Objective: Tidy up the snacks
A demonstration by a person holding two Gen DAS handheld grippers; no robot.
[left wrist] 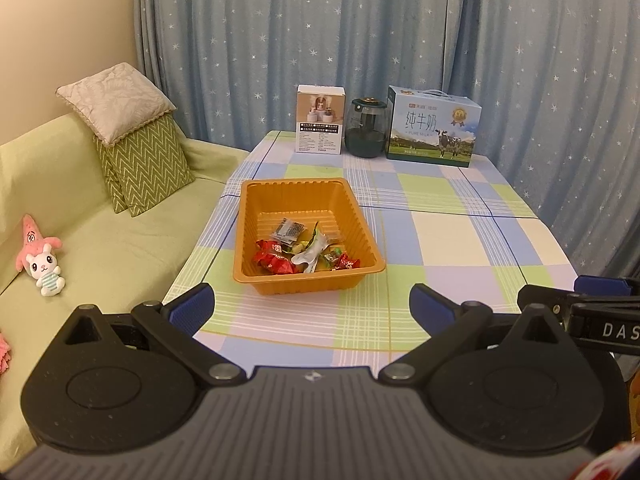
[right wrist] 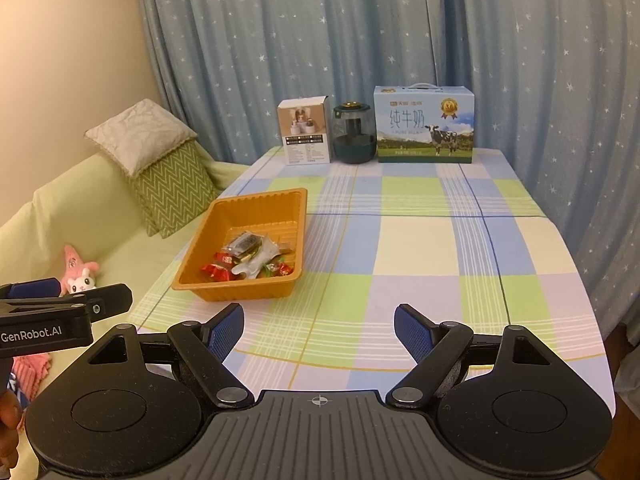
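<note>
Orange tray point(left wrist: 308, 196) on table: wrapped snacks point(left wrist: 304, 250) heaped inside | left tool point(left wrist: 312, 304), right tool point(right wrist: 319, 328): both spread, empty

The milk carton point(right wrist: 425, 125) at twelve o'clock is showing "PURE MILK"; the left gripper point(right wrist: 52, 300) is bearing "GenRobot.AI", the right gripper point(left wrist: 600, 292) "DAS".

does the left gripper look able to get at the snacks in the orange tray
Probably yes: the left gripper is open and empty, the orange tray sits straight ahead, open-topped, the snacks near its front wall, only bare tablecloth between.
</note>
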